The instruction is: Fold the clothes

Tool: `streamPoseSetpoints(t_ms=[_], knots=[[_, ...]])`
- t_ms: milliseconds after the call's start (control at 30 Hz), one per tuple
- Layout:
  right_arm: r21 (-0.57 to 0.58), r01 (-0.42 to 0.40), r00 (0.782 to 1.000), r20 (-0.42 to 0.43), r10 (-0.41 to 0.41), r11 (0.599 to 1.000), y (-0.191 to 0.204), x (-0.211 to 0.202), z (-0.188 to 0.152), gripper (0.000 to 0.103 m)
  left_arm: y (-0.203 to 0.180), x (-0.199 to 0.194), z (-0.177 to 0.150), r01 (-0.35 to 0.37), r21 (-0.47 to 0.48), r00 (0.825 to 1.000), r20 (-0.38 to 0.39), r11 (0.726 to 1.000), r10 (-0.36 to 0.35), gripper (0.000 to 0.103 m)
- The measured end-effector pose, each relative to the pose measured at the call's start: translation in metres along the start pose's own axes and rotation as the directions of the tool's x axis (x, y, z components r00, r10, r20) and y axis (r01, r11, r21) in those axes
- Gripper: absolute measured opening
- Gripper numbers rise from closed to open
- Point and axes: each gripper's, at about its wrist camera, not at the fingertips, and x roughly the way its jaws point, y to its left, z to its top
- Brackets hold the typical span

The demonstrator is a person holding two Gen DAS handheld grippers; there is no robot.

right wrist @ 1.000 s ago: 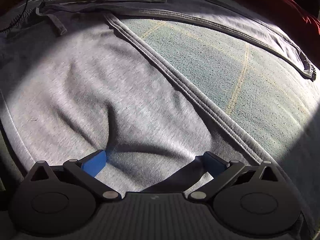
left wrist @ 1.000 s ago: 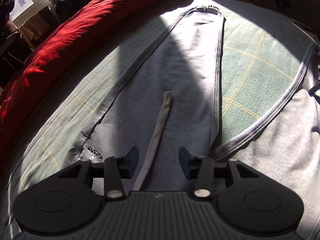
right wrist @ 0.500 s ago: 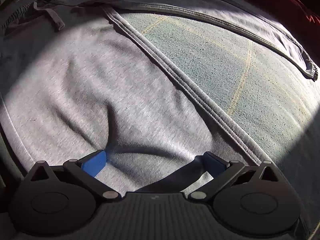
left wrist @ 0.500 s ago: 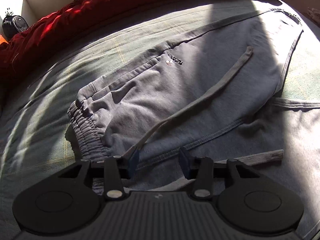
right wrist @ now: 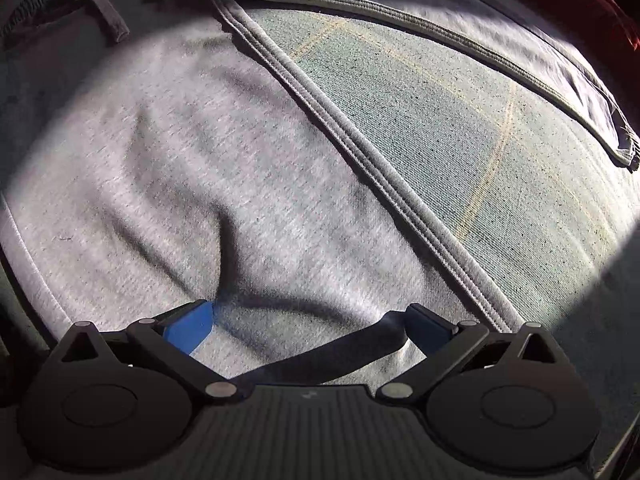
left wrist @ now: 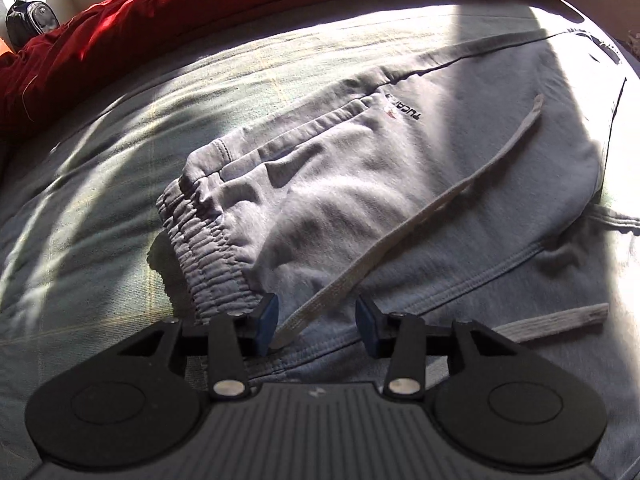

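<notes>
Grey sweatpants [left wrist: 360, 184] lie spread on the bed, with an elastic waistband [left wrist: 204, 248] at the left and a small logo near the top. A grey drawstring [left wrist: 400, 236] runs diagonally across them and ends between the jaws of my left gripper [left wrist: 316, 324], which is open just above the waist area. A second drawstring end [left wrist: 560, 322] lies at the right. In the right wrist view my right gripper [right wrist: 308, 324] is wide open, low over a wrinkled trouser leg [right wrist: 180, 200] beside its thick inner seam [right wrist: 360, 152].
A red duvet [left wrist: 160, 16] lies bunched along the far side of the bed. The green checked bedspread [left wrist: 80, 200] shows around the pants and between the two legs [right wrist: 460, 120]. A dark bag [left wrist: 28, 20] stands at the far left.
My left gripper has swung from looking down the trouser leg to the waistband, which now lies close in front of it. The right gripper has stayed nearly still over the leg.
</notes>
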Motion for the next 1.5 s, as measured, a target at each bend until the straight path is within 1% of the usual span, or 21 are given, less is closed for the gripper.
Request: streamPoseSetpoints(t_ms=[133, 267, 367, 400, 433, 533, 600, 633, 700, 767, 800, 833, 867, 967, 1033, 1100, 1200, 1233, 1300, 1367, 1500], knots=[[-0.060, -0.032, 0.996, 0.076, 0.036, 0.998, 0.015, -0.017, 0.029, 0.103, 0.004, -0.006, 0.011, 0.054, -0.028, 0.998, 0.032, 0.998, -0.053, 0.046], [-0.106, -0.075, 0.988, 0.130, 0.089, 0.992, 0.036, -0.022, 0.071, 0.103, 0.014, 0.033, 0.023, 0.070, -0.082, 0.997, -0.004, 0.994, -0.071, 0.046], [-0.147, -0.094, 0.978, 0.169, 0.119, 0.985, 0.052, -0.021, 0.094, 0.103, 0.033, 0.054, 0.021, 0.089, -0.141, 0.994, -0.044, 0.986, -0.096, 0.044], [-0.153, -0.101, 0.977, 0.174, 0.127, 0.983, 0.056, -0.020, 0.100, 0.103, 0.038, 0.054, 0.020, 0.105, -0.158, 0.993, -0.040, 0.982, -0.113, 0.043], [-0.160, -0.107, 0.975, 0.178, 0.136, 0.981, 0.059, -0.019, 0.106, 0.103, 0.044, 0.054, 0.019, 0.121, -0.175, 0.991, -0.035, 0.977, -0.129, 0.039], [-0.168, -0.122, 0.971, 0.184, 0.153, 0.978, 0.068, -0.015, 0.119, 0.103, 0.052, 0.042, 0.023, 0.154, -0.210, 0.987, -0.021, 0.965, -0.162, 0.039], [-0.167, -0.134, 0.969, 0.186, 0.165, 0.977, 0.072, -0.012, 0.124, 0.103, 0.053, 0.032, 0.027, 0.181, -0.193, 0.983, 0.017, 0.964, -0.181, 0.044], [-0.165, -0.139, 0.968, 0.185, 0.169, 0.976, 0.074, -0.010, 0.127, 0.103, 0.054, 0.030, 0.029, 0.182, -0.190, 0.983, 0.035, 0.965, -0.179, 0.047], [-0.158, -0.150, 0.967, 0.184, 0.178, 0.976, 0.080, -0.006, 0.134, 0.103, 0.061, 0.035, 0.034, 0.178, -0.214, 0.984, 0.047, 0.960, -0.172, 0.047], [-0.155, -0.173, 0.963, 0.179, 0.199, 0.973, 0.085, -0.001, 0.139, 0.103, 0.069, 0.048, 0.036, 0.139, -0.238, 0.990, 0.020, 0.961, -0.138, 0.047], [-0.156, -0.178, 0.963, 0.174, 0.205, 0.972, 0.087, 0.001, 0.141, 0.103, 0.073, 0.056, 0.035, 0.100, -0.232, 0.995, -0.005, 0.968, -0.104, 0.048], [-0.159, -0.182, 0.964, 0.168, 0.208, 0.970, 0.089, 0.004, 0.143, 0.103, 0.077, 0.065, 0.034, 0.048, -0.213, 0.998, -0.036, 0.976, -0.057, 0.041], [-0.157, -0.182, 0.966, 0.157, 0.207, 0.971, 0.090, 0.006, 0.142, 0.103, 0.080, 0.069, 0.033, 0.026, -0.202, 0.998, -0.045, 0.979, -0.036, 0.040], [-0.147, -0.180, 0.973, 0.120, 0.198, 0.973, 0.093, 0.016, 0.140, 0.103, 0.085, 0.068, 0.033, 0.025, -0.182, 0.999, -0.023, 0.983, -0.030, 0.040], [-0.134, -0.181, 0.978, 0.084, 0.193, 0.974, 0.093, 0.025, 0.137, 0.103, 0.080, 0.057, 0.033, 0.020, -0.160, 1.000, -0.010, 0.987, -0.022, 0.038], [-0.125, -0.182, 0.977, 0.086, 0.194, 0.975, 0.093, 0.028, 0.135, 0.103, 0.074, 0.044, 0.033, 0.016, -0.142, 1.000, 0.005, 0.990, -0.016, 0.038], [-0.111, -0.184, 0.976, 0.095, 0.195, 0.977, 0.093, 0.031, 0.132, 0.103, 0.057, 0.013, 0.023, 0.030, -0.093, 0.999, 0.036, 0.995, -0.026, 0.041], [-0.109, -0.182, 0.977, 0.093, 0.193, 0.977, 0.093, 0.032, 0.132, 0.103, 0.050, 0.008, 0.014, 0.038, -0.075, 0.999, 0.023, 0.996, -0.037, 0.045], [-0.103, -0.178, 0.979, 0.083, 0.186, 0.979, 0.094, 0.033, 0.133, 0.103, 0.035, -0.001, -0.004, 0.056, -0.039, 0.998, -0.006, 0.998, -0.056, 0.047], [-0.090, -0.173, 0.981, 0.073, 0.180, 0.981, 0.095, 0.034, 0.135, 0.103, 0.021, -0.010, -0.022, 0.075, -0.003, 0.997, -0.034, 0.997, -0.075, 0.048], [-0.100, -0.176, 0.978, 0.096, 0.185, 0.979, 0.094, 0.033, 0.129, 0.103, -0.008, -0.028, -0.058, 0.116, 0.066, 0.990, -0.093, 0.991, -0.109, 0.048]])
